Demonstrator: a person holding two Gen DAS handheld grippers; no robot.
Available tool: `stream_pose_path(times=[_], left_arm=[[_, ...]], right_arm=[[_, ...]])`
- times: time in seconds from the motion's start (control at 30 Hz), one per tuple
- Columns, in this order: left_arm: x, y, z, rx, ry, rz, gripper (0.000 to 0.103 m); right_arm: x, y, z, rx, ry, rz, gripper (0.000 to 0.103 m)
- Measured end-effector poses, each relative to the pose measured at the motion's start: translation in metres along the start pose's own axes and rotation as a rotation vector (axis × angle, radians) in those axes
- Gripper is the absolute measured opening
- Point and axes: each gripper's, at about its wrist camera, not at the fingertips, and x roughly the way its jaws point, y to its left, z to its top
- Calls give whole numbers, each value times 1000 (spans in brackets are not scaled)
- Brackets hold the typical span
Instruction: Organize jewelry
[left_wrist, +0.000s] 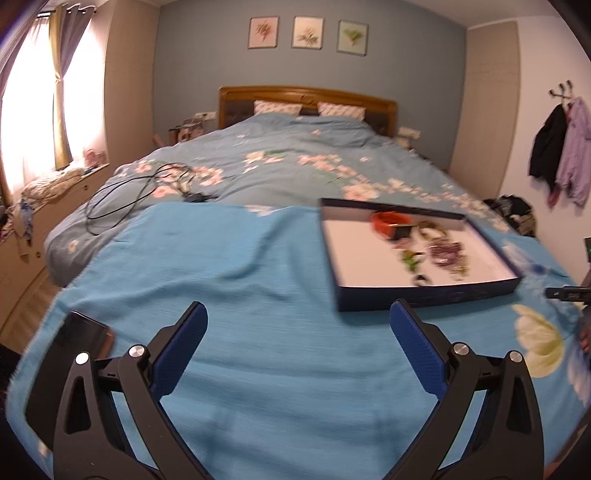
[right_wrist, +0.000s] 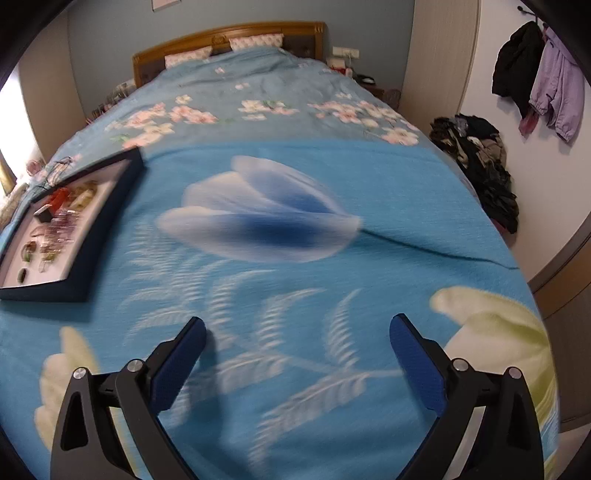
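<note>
Each hand-held gripper, left and right, hovers with jaws spread and empty over the blue blanket on the bed, presumably poised to reach the shallow box whose jewelry is blurred beyond identifying single pieces.

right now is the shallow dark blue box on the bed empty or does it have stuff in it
Not empty. The shallow dark blue box holds an orange bracelet and a blurred jumble of beaded jewelry on its white floor, with no lid on.
</note>
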Motion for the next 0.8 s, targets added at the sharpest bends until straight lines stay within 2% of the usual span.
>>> stream_pose_path(times=[0.17,0.3,0.4,0.53,0.8], left_arm=[[29,30,10,0,81,46,97],[58,52,19,-9,165,40,97],[79,61,23,9,222,76,97],[105,69,24,-16,307,79,97],[125,68,27,16,337,103,98]], right_arm=[[12,-9,15,-20,7,18,98],[12,-13,16,-20,6,18,98],[12,-13,16,-21,6,17,98],[12,-12,16,-21,6,17,98],[12,-12,16,-21,6,17,98]])
